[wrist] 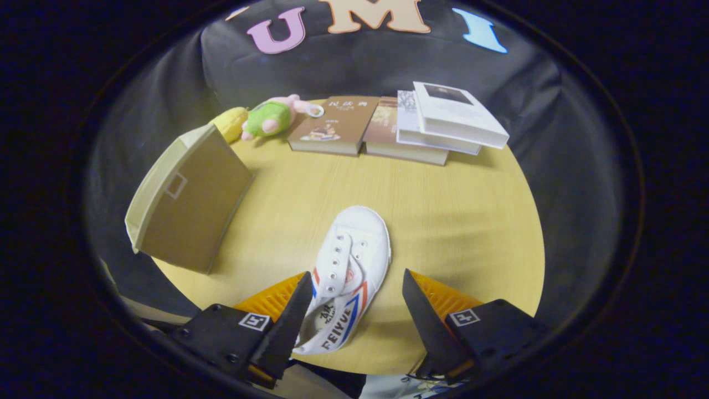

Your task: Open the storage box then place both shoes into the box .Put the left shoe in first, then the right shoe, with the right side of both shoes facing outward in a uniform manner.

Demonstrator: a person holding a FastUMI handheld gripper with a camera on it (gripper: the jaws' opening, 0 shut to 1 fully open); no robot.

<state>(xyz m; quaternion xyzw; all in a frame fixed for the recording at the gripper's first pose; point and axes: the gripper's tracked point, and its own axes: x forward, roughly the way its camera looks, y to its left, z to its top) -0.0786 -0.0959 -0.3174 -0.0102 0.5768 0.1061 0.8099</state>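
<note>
Gripper view. The gripper [357, 288] is angled down toward the wooden table [443, 221], its fingers spread wide and holding nothing. A white shoe [346, 271] lies on the table between them, toe pointing away; its heel end sits close against the left finger [288, 327], clear of the right. The storage box [188, 205] stands closed, tilted, beyond and left of the fingers. Books [399, 124] and plush toys [266, 119] line the far edge.

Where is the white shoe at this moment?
In the gripper view, the white shoe lies on the yellow table between the open claw's fingers, right of the storage box.
</note>
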